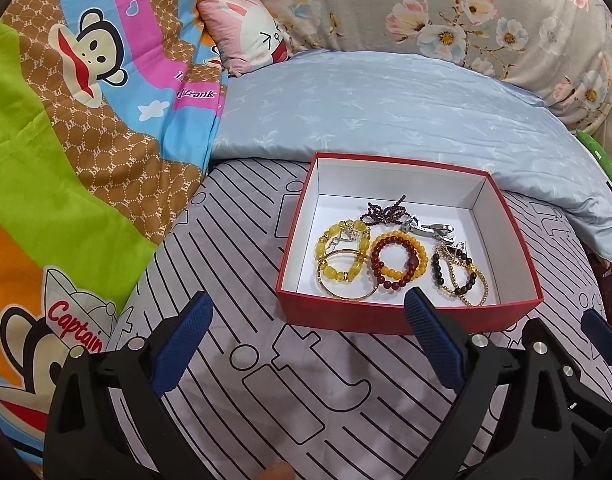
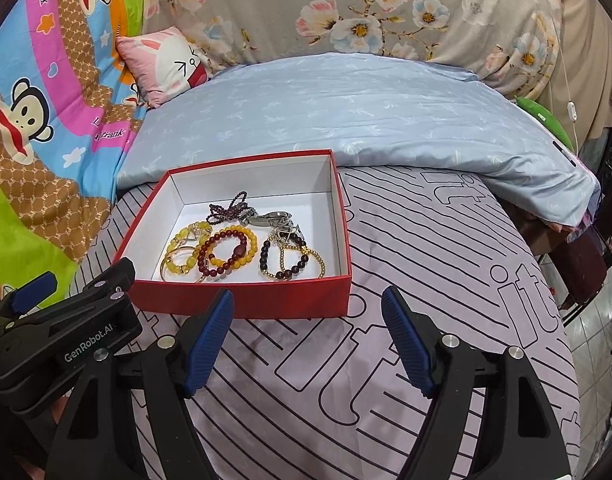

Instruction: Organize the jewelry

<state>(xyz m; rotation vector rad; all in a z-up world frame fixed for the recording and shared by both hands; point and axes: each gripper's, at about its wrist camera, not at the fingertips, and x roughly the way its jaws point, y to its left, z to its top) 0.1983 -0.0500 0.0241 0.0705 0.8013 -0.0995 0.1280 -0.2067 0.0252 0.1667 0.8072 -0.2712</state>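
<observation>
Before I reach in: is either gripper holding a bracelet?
No. The left gripper and right gripper are open and empty; the bracelets lie in the red box.

A home bedroom: a bed (image 2: 386, 380) spread with a lilac line-printed sheet. At its head lie a pale blue pillow (image 2: 346, 116) and a small pink cartoon cushion (image 2: 162, 64); beside the pillow a cartoon-monkey quilt (image 1: 86, 140), behind it flowered grey bedding (image 2: 346, 8), possibly another quilt.

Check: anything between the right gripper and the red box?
Nothing. Only bare striped bedsheet separates the open right gripper from the red box, clearest in the right wrist view.
</observation>
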